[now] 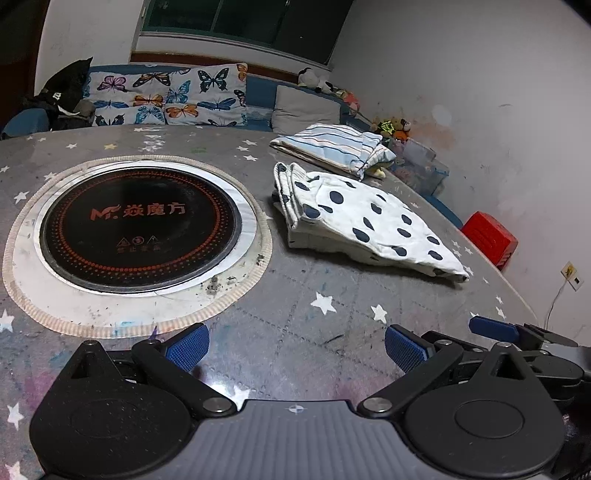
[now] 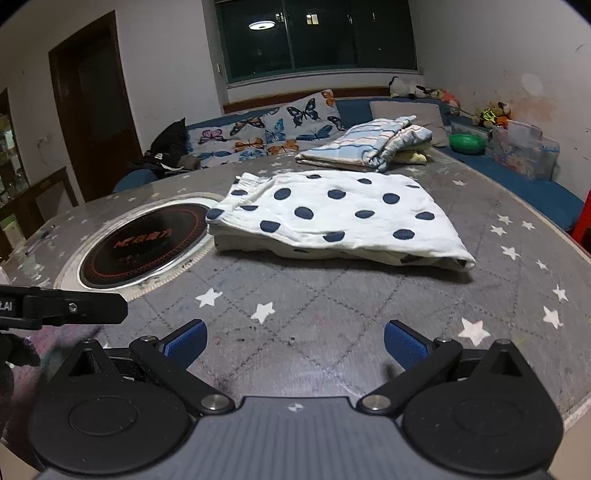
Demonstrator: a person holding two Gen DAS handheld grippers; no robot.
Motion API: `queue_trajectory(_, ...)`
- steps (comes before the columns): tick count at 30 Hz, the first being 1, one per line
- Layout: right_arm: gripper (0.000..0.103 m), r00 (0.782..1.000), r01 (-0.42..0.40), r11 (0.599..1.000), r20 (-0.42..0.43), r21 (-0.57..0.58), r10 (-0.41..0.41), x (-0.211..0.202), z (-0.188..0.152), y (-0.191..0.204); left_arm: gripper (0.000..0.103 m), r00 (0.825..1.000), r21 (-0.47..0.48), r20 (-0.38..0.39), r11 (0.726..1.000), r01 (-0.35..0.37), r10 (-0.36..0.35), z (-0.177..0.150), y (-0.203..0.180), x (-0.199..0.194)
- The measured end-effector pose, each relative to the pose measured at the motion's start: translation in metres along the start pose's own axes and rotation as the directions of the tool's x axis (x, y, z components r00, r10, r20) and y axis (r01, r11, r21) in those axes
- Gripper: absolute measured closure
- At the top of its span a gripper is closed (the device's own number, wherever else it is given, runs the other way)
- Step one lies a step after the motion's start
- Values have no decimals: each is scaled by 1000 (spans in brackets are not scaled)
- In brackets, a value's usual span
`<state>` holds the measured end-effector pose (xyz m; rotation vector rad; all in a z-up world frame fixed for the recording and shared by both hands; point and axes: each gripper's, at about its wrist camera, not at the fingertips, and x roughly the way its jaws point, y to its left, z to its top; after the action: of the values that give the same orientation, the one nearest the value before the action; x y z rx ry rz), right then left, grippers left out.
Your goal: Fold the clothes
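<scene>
Lying folded on the tabletop (image 2: 332,306) beside the induction hob (image 1: 138,229), the polka-dot garment (image 2: 332,218) is left untouched; both the left hand-held gripper (image 1: 295,347) and the right hand-held gripper (image 2: 295,345) are held released and empty, presumably since folding appears complete.

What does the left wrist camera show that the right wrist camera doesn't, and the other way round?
Only the left wrist view shows the induction cooktop whole, with its lettering readable, and a wall socket with a cord.

Only the right wrist view shows a dark wooden door, a green bowl and a ceiling lamp's reflection in the window.

Both show the folded polka-dot garment, the folded striped garment behind it, the star-patterned tablecloth and butterfly cushions. Both grippers' jaws stand open, empty.
</scene>
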<state>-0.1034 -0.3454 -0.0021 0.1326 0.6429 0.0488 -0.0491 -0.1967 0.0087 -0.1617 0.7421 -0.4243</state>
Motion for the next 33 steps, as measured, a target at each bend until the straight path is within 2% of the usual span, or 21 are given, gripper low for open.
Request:
queue_trajectory(12,0,999,46,999,-13,-2,-46,-2,-6,0,0,1000,19,-8,1000,2,-2,-6,-11,-2)
queue_trajectory(33,0,999,52,999,1,-3,-52,-11,-9,0,0,1000,41,-19,999,15,-14,-15,-25,-5)
